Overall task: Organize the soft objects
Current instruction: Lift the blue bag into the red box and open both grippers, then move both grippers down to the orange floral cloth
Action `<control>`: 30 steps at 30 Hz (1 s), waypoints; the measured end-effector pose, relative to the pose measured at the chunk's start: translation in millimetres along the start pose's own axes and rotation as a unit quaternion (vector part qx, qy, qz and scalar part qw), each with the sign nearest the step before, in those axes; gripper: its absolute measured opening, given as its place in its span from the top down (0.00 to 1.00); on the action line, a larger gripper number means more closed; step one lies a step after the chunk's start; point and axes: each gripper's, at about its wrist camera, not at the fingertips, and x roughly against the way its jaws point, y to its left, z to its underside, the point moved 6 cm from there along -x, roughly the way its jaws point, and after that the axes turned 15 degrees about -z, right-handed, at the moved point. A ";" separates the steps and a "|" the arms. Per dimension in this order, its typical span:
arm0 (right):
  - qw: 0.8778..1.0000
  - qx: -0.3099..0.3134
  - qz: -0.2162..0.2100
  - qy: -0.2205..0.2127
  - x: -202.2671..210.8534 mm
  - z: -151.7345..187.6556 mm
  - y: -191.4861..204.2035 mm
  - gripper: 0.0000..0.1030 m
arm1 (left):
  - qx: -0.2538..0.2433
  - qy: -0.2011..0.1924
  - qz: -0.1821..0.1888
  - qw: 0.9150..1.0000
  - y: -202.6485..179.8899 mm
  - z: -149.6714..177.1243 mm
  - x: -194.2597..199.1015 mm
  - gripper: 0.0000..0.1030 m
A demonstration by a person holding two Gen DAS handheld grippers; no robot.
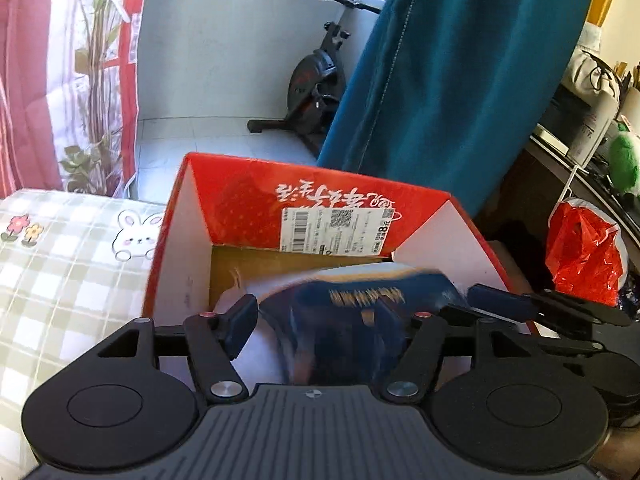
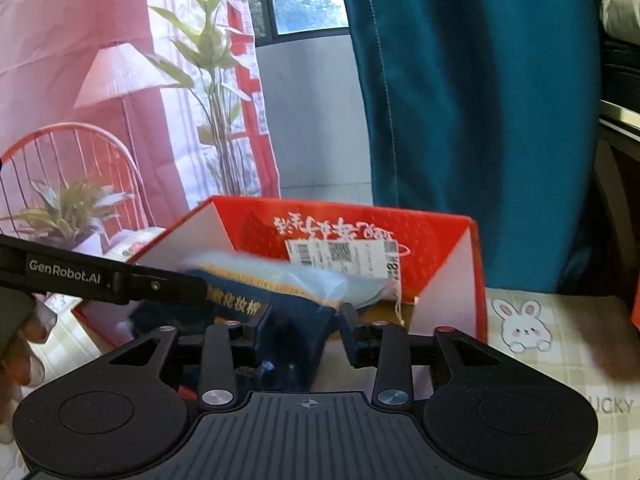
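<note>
A soft blue pack with gold lettering (image 1: 352, 304) hangs over the open red cardboard box (image 1: 256, 200) on the checked table. My left gripper (image 1: 316, 320) is open around the pack's near end, with white soft items (image 1: 256, 344) under it. In the right wrist view my right gripper (image 2: 300, 332) is shut on the same blue pack (image 2: 292, 340), holding it above the red box (image 2: 440, 248). The other gripper's arm (image 2: 100, 274) reaches in from the left and touches the pack. The pack is blurred.
A checked tablecloth with rabbit prints (image 1: 60, 260) covers the table. A teal curtain (image 1: 460, 80) hangs behind the box. A red plastic bag (image 1: 584, 256) sits at the right. An exercise bike (image 1: 316, 84) stands on the floor beyond.
</note>
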 end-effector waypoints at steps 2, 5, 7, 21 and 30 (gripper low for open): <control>1.000 -0.003 -0.001 -0.005 7.4 4.9 2.1 0.61 | 0.004 0.001 0.005 1.000 3.3 1.8 8.5 0.35; 1.000 -0.003 -0.004 -0.012 21.1 7.9 7.9 0.61 | -0.008 -0.011 0.005 1.000 3.6 5.7 26.7 0.35; 1.000 -0.004 -0.008 -0.019 31.7 10.2 14.3 0.61 | -0.015 -0.020 0.003 1.000 0.9 10.5 41.0 0.35; 0.998 -0.005 -0.047 -0.028 113.3 69.3 78.5 0.61 | -0.035 0.012 0.014 0.999 4.3 112.1 126.3 0.35; 0.996 -0.002 -0.052 0.072 129.4 157.8 106.3 0.61 | -0.035 0.102 0.021 0.994 10.0 207.0 128.7 0.36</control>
